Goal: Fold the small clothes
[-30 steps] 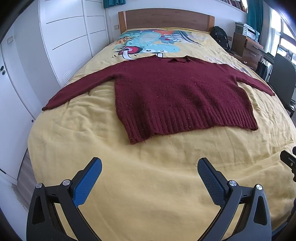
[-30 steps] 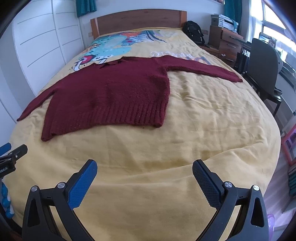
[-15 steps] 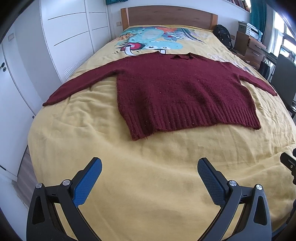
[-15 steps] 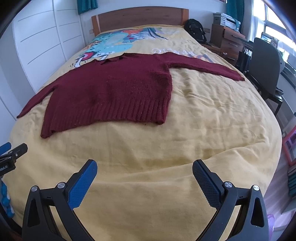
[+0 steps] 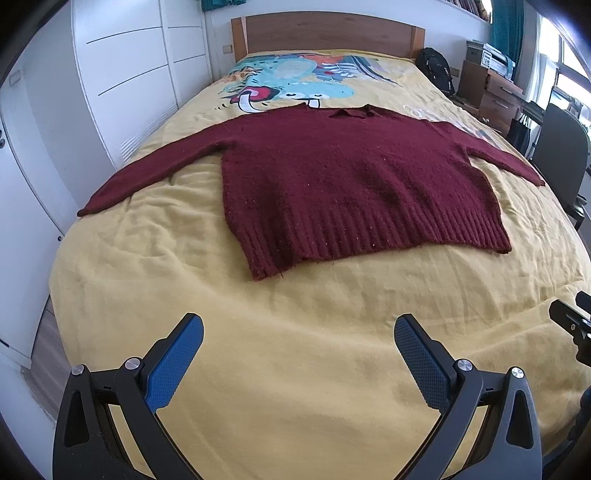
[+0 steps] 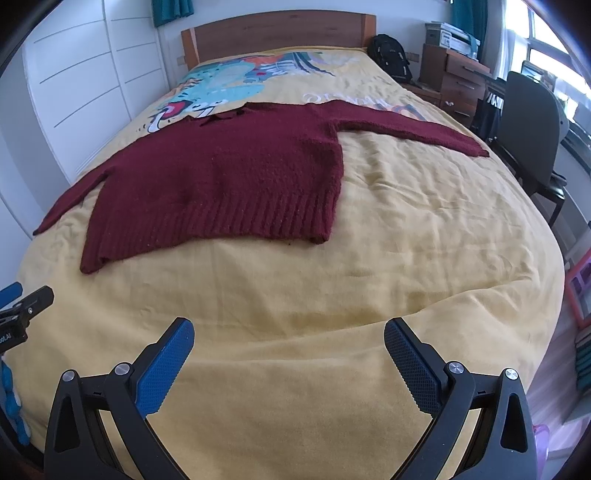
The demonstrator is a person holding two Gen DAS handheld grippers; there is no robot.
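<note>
A dark red knitted sweater (image 5: 343,177) (image 6: 236,173) lies flat on the yellow bed cover (image 5: 295,350) (image 6: 406,229), collar toward the headboard, both sleeves spread out to the sides. My left gripper (image 5: 299,326) hovers open over the bare cover in front of the ribbed hem, nothing between its blue pads. My right gripper (image 6: 290,328) is also open, empty, above the foot of the bed and short of the hem's right corner. Each gripper shows at the edge of the other's view.
White wardrobe doors (image 5: 122,74) run along the bed's left side. A wooden headboard (image 5: 325,29) stands at the far end. On the right are a dark chair (image 6: 524,122), wooden drawers (image 6: 454,77) and a black backpack (image 6: 391,55).
Both grippers have moved forward, toward the sweater, which now looks larger and nearer. Both stay open and the sweater has not moved.
</note>
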